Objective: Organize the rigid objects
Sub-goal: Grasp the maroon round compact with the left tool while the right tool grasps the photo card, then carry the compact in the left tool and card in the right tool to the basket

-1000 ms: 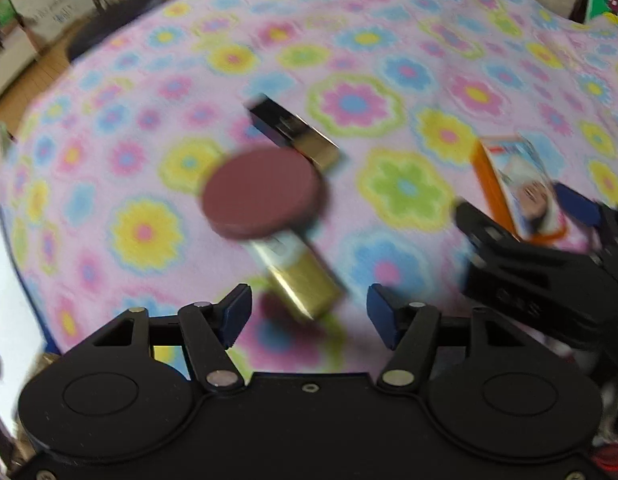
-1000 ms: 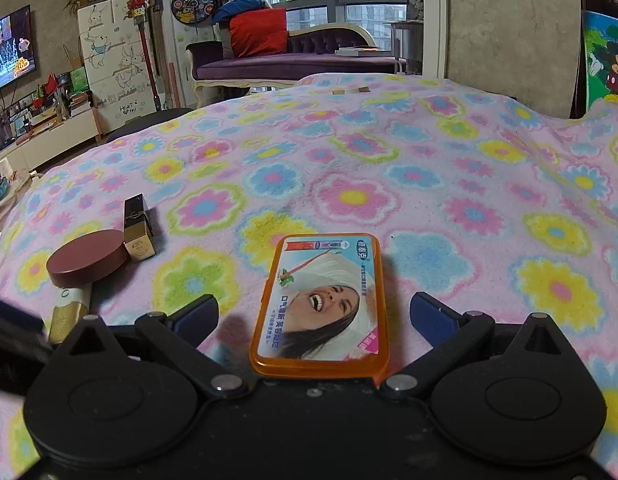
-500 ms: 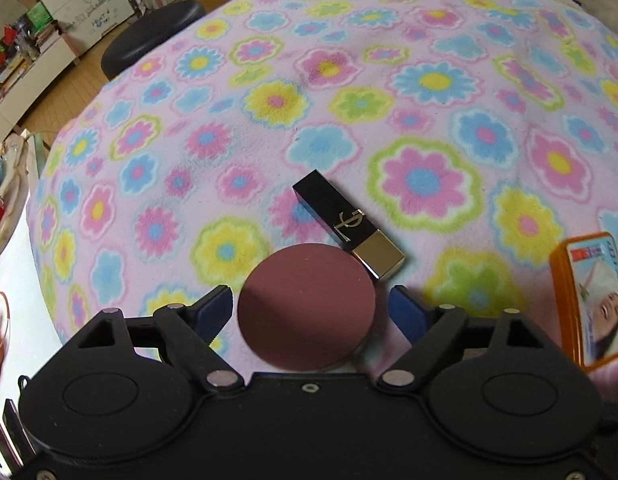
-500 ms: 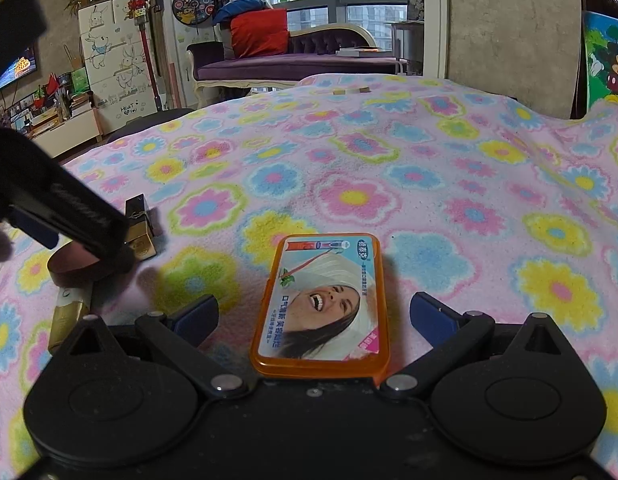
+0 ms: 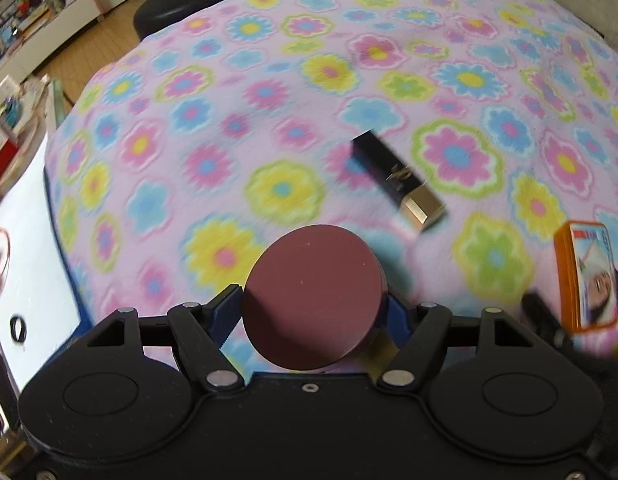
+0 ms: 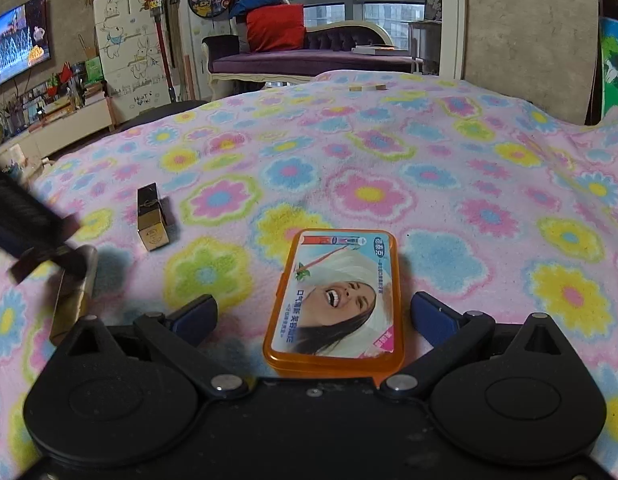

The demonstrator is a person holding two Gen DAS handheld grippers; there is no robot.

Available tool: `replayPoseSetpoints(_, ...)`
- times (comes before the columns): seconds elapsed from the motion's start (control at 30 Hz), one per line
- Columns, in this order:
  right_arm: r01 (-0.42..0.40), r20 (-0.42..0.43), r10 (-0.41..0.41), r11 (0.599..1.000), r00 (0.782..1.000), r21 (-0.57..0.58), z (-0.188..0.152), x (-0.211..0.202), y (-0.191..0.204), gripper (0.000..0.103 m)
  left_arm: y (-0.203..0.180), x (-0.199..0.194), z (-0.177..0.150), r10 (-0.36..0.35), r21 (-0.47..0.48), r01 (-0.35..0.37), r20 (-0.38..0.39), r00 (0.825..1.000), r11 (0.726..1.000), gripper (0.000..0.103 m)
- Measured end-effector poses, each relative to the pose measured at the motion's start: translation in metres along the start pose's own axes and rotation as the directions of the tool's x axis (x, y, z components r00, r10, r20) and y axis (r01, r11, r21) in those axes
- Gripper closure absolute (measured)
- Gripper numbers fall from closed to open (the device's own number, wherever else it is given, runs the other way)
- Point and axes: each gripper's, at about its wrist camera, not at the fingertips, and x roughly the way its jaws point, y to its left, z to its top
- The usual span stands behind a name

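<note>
Maroon round compact (image 5: 315,296): pinched at its rim by left hand-held gripper (image 5: 315,308), above floral blanket (image 5: 269,100) | judged rigid, light, smooth-sided, slip expected | right hand-held gripper (image 6: 313,316): spread around orange tin (image 6: 335,304)

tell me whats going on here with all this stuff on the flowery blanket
A person is sorting small items on a flowered blanket with two tools. The left hand-held gripper is shut on a round maroon compact. The right hand-held gripper is open, its fingers either side of an orange tin that lies flat on the blanket. A black and gold lipstick lies loose beyond the compact.
</note>
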Motion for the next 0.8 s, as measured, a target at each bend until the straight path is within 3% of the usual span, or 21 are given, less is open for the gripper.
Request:
replayPoseSetpoints(0.03,-0.018,0.009,0.018,1.0,1.0,0.025,0.0,-0.001,-0.004,0.001,0.007,-0.004,-0.005,0.006,-0.007,-0.006,0.002,1.0,1.0,0.035)
replayPoseSetpoints(0.07,-0.031,0.023,0.03,0.998,0.999,0.048,0.0,-0.003,-0.008,0.016,0.015,-0.009,-0.012,0.01,-0.012,-0.009,0.004,1.0,1.0,0.035)
replayPoseSetpoints(0.1,-0.025,0.034,0.022,0.997,0.999,0.067,0.0,-0.003,-0.01,0.04,0.023,-0.014,-0.018,0.016,-0.017,-0.016,0.008,1.0,1.0,0.035)
replayPoseSetpoints(0.13,-0.027,0.038,0.024,0.997,0.999,0.075,-0.001,-0.003,-0.011,0.042,0.031,-0.018,-0.024,0.024,-0.023,-0.024,0.012,1.0,0.999,0.035)
replayPoseSetpoints(0.47,-0.046,0.056,0.041,0.995,0.998,0.092,-0.002,-0.002,-0.015,0.042,0.122,-0.034,-0.075,0.058,-0.173,-0.062,-0.029,0.998,0.983,0.035)
replayPoseSetpoints(0.8,-0.008,0.044,0.005,0.998,0.999,0.061,-0.001,-0.001,-0.007,0.042,0.199,-0.047,-0.111,0.09,-0.335,-0.115,-0.089,0.992,0.935,0.035)
